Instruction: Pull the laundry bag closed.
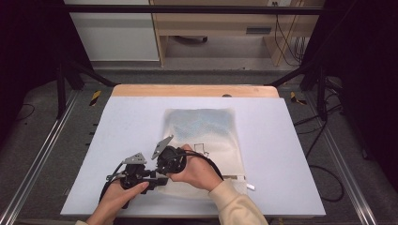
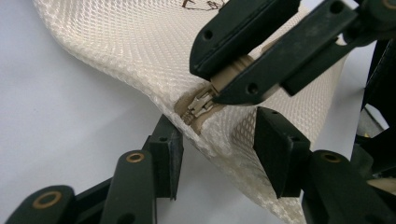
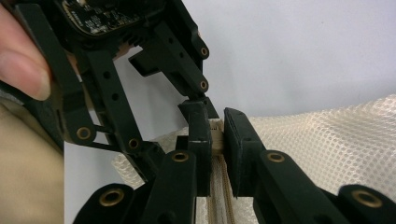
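Left gripper [image 2: 217, 158]: jaws apart, straddling mesh pouch [image 2: 140, 51] corner. Right gripper [image 3: 215, 140]: clamped on zipper [image 2: 198, 105] end; pouch's near edge hidden under hands.

My left hand [image 1: 123, 193] grips left hand-held gripper [image 2: 215, 154], jaws spread apart. My right hand [image 1: 199, 171] holds right hand-held gripper [image 3: 215, 135] angled toward left one, jaws pinched nearly together, seemingly clamping something thin. Both forearms low, close together.
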A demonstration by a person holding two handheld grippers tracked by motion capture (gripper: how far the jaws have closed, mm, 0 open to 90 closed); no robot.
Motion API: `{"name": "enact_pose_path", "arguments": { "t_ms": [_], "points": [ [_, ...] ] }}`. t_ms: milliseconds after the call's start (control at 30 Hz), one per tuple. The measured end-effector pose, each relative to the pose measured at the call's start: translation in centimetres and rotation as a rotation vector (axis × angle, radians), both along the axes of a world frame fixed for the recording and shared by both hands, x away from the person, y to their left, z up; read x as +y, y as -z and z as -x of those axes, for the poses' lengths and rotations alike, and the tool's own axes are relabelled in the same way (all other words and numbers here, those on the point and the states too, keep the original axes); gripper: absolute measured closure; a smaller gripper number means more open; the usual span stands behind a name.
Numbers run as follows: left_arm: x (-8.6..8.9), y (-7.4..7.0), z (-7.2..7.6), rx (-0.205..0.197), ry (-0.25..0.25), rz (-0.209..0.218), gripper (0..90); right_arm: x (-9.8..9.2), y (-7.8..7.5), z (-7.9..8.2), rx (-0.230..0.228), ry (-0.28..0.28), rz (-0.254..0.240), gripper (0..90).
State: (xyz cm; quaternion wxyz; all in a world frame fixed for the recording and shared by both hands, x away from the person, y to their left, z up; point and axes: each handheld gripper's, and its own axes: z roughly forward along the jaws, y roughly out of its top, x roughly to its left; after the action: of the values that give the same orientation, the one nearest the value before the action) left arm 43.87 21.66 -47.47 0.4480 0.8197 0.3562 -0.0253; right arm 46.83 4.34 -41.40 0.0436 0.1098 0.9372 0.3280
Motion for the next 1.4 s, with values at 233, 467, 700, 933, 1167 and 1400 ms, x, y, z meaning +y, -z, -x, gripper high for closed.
{"name": "enact_pose_path", "arguments": {
  "t_ms": [233,467,700,933,1167,1400],
  "points": [
    [0.0,0.4,-0.5,0.021,0.027,0.026,54.2,0.0,-0.1,0.0,0.001,-0.003,-0.005,81.8],
    [-0.3,0.6,-0.8,0.015,0.035,0.035,52.8,0.0,-0.1,0.0,0.004,-0.001,-0.004,81.8],
    [-0.3,0.6,-1.1,0.024,0.042,0.037,56.5,-0.1,-0.1,-0.1,-0.001,-0.006,-0.008,81.8],
    [-0.2,0.7,-1.3,0.033,0.046,0.041,64.3,0.0,-0.1,0.0,0.003,-0.002,-0.006,81.8],
    [-0.3,0.9,-1.3,0.031,0.043,0.034,65.9,0.0,0.0,0.0,0.002,-0.001,0.001,81.8],
    [-0.6,1.0,-1.3,0.022,0.038,0.026,65.0,0.0,0.0,0.0,0.005,-0.002,-0.002,81.8]
  ]
}}
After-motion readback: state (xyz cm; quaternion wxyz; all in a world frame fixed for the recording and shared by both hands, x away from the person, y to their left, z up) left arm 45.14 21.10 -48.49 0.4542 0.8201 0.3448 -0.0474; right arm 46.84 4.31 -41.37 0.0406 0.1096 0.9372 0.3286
